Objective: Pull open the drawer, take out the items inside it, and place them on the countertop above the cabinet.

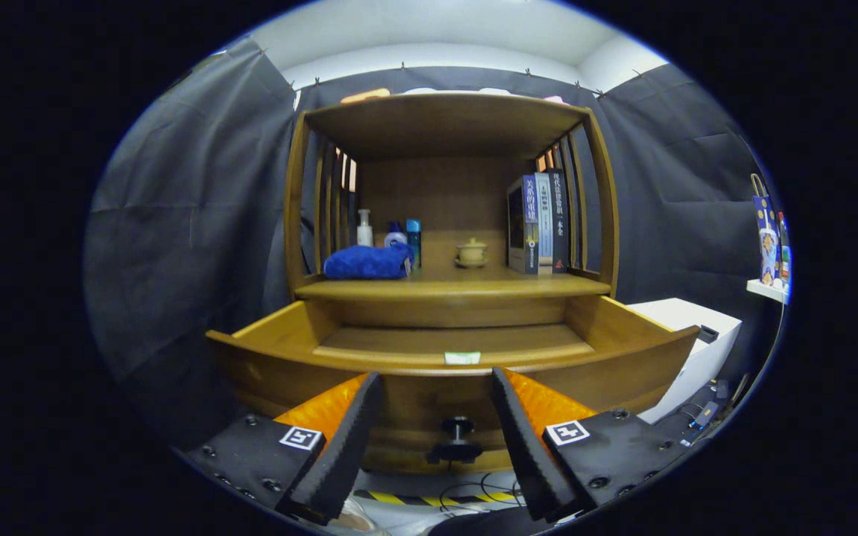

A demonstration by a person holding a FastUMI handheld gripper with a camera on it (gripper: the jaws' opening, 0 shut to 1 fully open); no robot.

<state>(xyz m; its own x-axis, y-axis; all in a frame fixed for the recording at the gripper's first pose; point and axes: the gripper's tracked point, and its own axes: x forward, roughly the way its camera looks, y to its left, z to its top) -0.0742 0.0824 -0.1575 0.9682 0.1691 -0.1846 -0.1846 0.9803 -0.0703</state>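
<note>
Spread wide with nothing between them, the gripper's (pixel 436 447) fingers flank the knob (pixel 458 439) of one pulled-out drawer (pixel 623 350) just ahead. Beyond them, on the countertop (pixel 451 286), sit three upright books (pixel 539 223), one blue pouch (pixel 368 262), three small bottles (pixel 364 227) behind it, and one lidded cup (pixel 471 252).

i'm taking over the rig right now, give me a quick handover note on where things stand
Tongs: open, holding nothing, just in front of the drawer knob, which sits between the two fingers untouched.
Drawer: pulled open. The visible part of its floor looks bare, apart from a small label at the front edge; the near strip behind the front panel is hidden.
Countertop: carries a blue cloth, bottles, a small lidded cup and books.
Done: drawer opened.
Left: check the drawer's hidden front; move anything found up to the countertop.
</note>
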